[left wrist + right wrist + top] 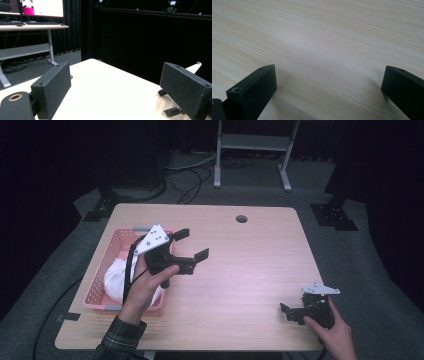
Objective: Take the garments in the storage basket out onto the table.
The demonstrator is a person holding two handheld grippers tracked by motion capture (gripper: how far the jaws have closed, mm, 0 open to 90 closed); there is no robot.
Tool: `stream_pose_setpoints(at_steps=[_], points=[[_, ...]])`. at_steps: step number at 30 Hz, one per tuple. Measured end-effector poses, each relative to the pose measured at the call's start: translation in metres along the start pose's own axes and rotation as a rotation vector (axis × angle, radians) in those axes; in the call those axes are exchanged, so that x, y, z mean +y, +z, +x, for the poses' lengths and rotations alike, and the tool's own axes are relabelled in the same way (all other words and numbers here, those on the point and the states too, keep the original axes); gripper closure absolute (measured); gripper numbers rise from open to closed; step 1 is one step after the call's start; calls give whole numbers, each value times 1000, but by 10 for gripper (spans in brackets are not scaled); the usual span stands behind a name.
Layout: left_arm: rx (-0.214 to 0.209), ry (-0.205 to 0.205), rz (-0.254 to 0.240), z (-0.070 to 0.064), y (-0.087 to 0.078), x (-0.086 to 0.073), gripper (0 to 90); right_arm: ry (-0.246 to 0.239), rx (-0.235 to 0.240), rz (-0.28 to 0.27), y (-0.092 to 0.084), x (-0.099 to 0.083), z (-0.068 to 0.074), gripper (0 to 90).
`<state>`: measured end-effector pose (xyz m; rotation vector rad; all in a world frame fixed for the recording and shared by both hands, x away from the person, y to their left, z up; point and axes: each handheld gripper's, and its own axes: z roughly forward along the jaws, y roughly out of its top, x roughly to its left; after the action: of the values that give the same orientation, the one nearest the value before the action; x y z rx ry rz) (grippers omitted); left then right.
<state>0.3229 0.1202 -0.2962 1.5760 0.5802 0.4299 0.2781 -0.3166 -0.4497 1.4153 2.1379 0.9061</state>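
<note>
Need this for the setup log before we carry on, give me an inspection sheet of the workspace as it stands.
Surface: light wooden table, round hole near the far edge.
Job's things: pink basket at the left edge, white cloth inside it.
Clutter: nothing seen.
Grippers: left gripper raised beside the basket, jaws open, empty; right gripper low at the table's near right, jaws open, empty.
Cables: black cable trailing from the left gripper; more on the floor behind.
Surroundings: dark curtains, grey floor, a desk with a monitor.

Black curtains [140, 42], grey carpet [345, 265], white desk frame [252, 150], lit monitor [42, 7].
</note>
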Motion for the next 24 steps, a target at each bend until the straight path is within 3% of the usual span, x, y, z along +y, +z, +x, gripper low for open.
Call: stream_pose_setpoints(at_steps=[24], points=[[17, 26, 14, 12, -18, 5, 93, 0, 0, 0, 0, 0, 0, 0]])
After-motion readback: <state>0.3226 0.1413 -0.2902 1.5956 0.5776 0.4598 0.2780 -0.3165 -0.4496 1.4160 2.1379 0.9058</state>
